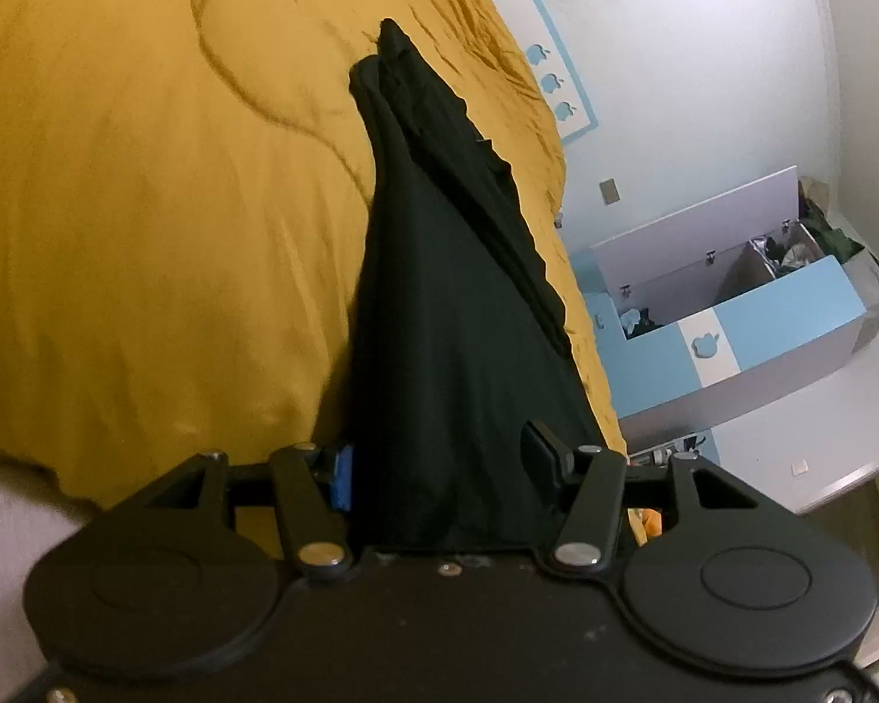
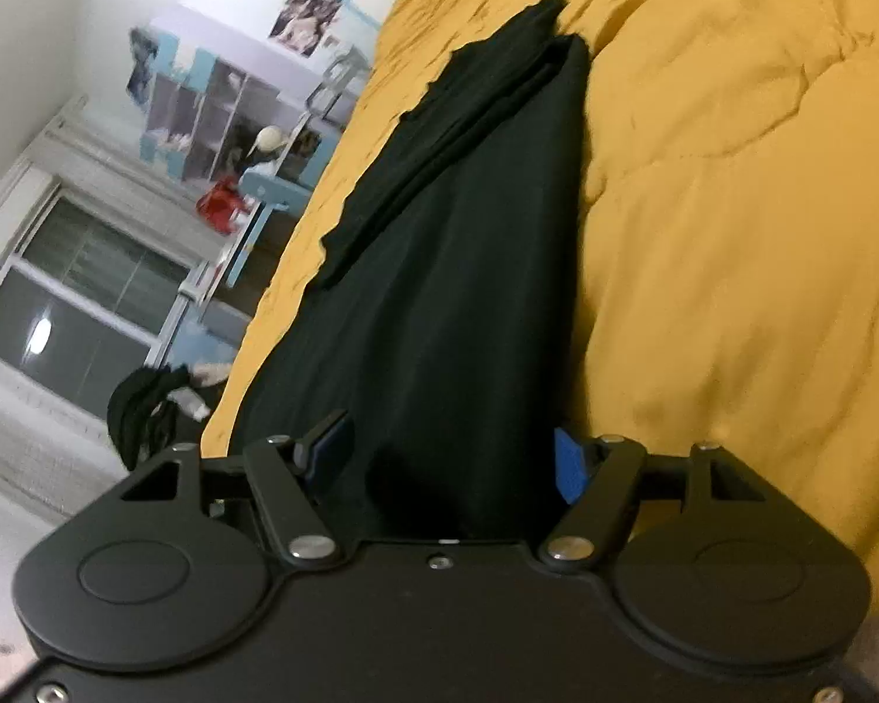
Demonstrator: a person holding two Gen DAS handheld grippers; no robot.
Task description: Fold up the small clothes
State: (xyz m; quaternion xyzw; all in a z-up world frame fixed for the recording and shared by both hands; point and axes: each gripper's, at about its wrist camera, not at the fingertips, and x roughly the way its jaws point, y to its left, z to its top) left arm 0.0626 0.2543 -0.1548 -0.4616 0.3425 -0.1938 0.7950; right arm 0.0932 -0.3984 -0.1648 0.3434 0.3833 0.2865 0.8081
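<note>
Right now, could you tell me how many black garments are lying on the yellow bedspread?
1: a long black fabric garment stretched along the yellow bedspread near its edge. Others may be hidden.

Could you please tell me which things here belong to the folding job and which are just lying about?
Job: black garment; left gripper; right gripper; yellow bedspread.
Lying about: blue and white cabinet; dark clothes heap; red item.

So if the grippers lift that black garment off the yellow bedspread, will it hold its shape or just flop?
Probably flop: the black garment lies in soft folds with wavy edges, so it looks thin and limp. It seems light, barely denting the yellow bedspread. Lifted from the near end between the left gripper and right gripper, its layers would likely sag and slide apart.
</note>
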